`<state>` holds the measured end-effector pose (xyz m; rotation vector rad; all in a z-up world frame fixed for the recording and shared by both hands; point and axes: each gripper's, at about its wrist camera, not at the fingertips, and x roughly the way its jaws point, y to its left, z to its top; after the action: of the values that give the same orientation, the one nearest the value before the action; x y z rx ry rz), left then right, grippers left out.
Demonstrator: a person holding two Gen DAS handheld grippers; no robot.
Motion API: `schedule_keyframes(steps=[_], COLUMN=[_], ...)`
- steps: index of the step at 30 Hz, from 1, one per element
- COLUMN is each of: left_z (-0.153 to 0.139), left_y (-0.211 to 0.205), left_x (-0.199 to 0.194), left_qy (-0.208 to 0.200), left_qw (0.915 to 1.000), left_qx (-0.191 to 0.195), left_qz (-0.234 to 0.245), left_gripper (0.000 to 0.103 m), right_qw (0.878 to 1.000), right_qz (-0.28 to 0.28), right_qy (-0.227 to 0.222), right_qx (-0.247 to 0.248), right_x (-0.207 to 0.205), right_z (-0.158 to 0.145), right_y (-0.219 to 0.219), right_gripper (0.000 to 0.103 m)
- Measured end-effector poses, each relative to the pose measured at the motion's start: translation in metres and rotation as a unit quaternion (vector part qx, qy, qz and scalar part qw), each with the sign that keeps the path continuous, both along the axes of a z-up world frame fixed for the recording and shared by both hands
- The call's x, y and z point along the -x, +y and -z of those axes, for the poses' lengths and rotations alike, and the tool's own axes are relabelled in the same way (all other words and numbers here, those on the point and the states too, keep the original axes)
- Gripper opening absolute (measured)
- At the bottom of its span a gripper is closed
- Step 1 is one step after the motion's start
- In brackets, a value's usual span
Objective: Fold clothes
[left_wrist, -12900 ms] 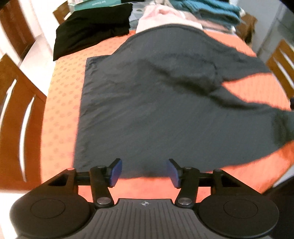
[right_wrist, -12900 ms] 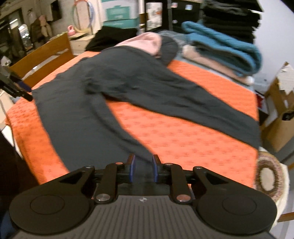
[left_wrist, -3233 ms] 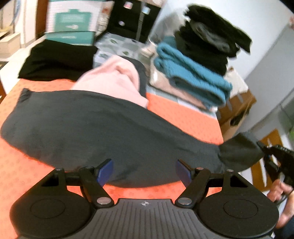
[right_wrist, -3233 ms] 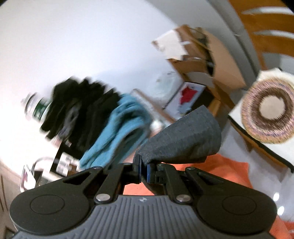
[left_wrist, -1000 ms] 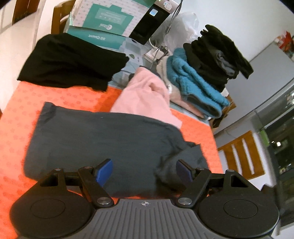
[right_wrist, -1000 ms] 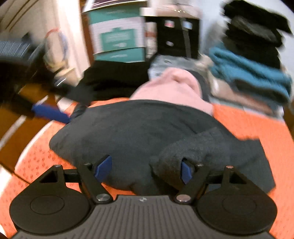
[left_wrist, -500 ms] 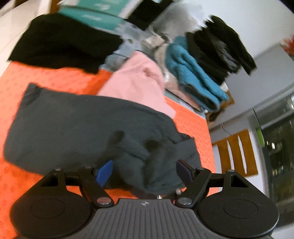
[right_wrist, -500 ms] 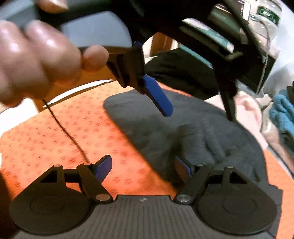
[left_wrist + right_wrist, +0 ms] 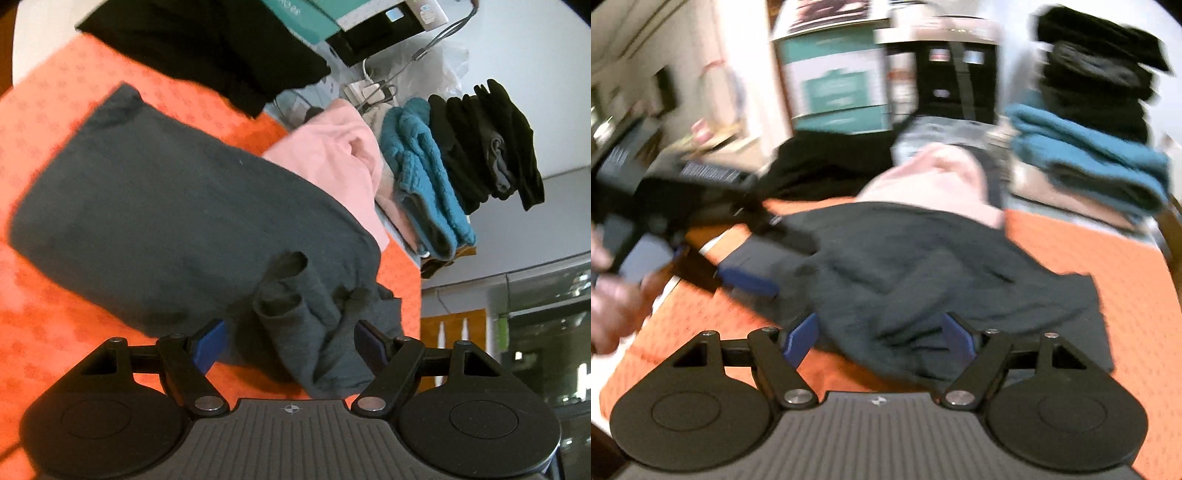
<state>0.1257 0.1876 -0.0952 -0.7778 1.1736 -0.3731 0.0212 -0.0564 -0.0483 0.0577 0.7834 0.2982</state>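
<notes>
A dark grey garment (image 9: 166, 229) lies folded on the orange tablecloth (image 9: 55, 332), with a bunched sleeve end (image 9: 306, 325) at its near right corner. My left gripper (image 9: 291, 345) is open, its blue-padded jaws on either side of that bunched part. In the right wrist view the same garment (image 9: 923, 266) lies rumpled on the cloth, and my right gripper (image 9: 881, 338) is open over its near edge. The left gripper also shows in the right wrist view (image 9: 746, 282) at the garment's left side, with the hand that holds it.
A pink garment (image 9: 340, 158) lies just behind the grey one. A black garment (image 9: 207, 48) lies at the back left. Stacked teal (image 9: 424, 177) and black (image 9: 487, 144) clothes stand at the back right. Teal boxes (image 9: 834, 88) stand behind. The cloth's edge (image 9: 628, 354) is near left.
Both views have shifted closer over the garment's bunched sleeve end. The right wrist view has swung from the left side of the table back towards the garment's middle. Both grippers stay open.
</notes>
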Motion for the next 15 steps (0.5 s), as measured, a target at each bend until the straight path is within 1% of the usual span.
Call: schedule_keyframes(steps=[2, 3, 5, 6, 7, 8, 9, 10, 12, 15], left_z=[0.007, 0.009, 0.013, 0.014, 0.014, 0.012, 0.009, 0.006, 0.001, 0.004], left_y=[-0.004, -0.004, -0.001, 0.001, 0.003, 0.005, 0.007, 0.01, 0.017, 0.026], left_x=[-0.003, -0.004, -0.003, -0.001, 0.0, 0.004, 0.009, 0.013, 0.027, 0.048], left_qy=[0.014, 0.019, 0.02, 0.019, 0.018, 0.014, 0.007, 0.001, -0.002, 0.01], left_qw=[0.9999, 0.9997, 0.9994, 0.9994, 0.9994, 0.9997, 0.9999, 1.0, 0.9998, 0.9981], left_qx=[0.0, 0.001, 0.011, 0.018, 0.02, 0.016, 0.011, 0.006, -0.001, -0.013], left_qz=[-0.008, -0.015, -0.025, -0.024, -0.02, -0.014, -0.006, 0.001, 0.021, 0.06], left_gripper=[0.078, 0.076, 0.053, 0.025, 0.009, 0.009, 0.006, 0.006, 0.006, 0.006], right_qw=[0.999, 0.998, 0.995, 0.993, 0.991, 0.99, 0.988, 0.986, 0.985, 0.986], right_qz=[0.034, 0.051, 0.077, 0.09, 0.099, 0.107, 0.115, 0.122, 0.124, 0.119], right_qy=[0.006, 0.009, 0.019, 0.024, 0.029, 0.033, 0.036, 0.04, 0.043, 0.049], right_qx=[-0.017, -0.025, -0.053, -0.068, -0.08, -0.089, -0.098, -0.106, -0.109, -0.106], right_x=[-0.003, -0.005, -0.006, -0.008, -0.009, -0.011, -0.013, -0.015, -0.018, -0.022], right_z=[0.001, 0.002, 0.005, 0.006, 0.008, 0.009, 0.011, 0.012, 0.014, 0.017], right_y=[-0.016, -0.024, -0.034, -0.039, -0.043, -0.045, -0.047, -0.049, -0.049, -0.046], right_gripper=[0.075, 0.073, 0.069, 0.066, 0.063, 0.061, 0.057, 0.053, 0.051, 0.051])
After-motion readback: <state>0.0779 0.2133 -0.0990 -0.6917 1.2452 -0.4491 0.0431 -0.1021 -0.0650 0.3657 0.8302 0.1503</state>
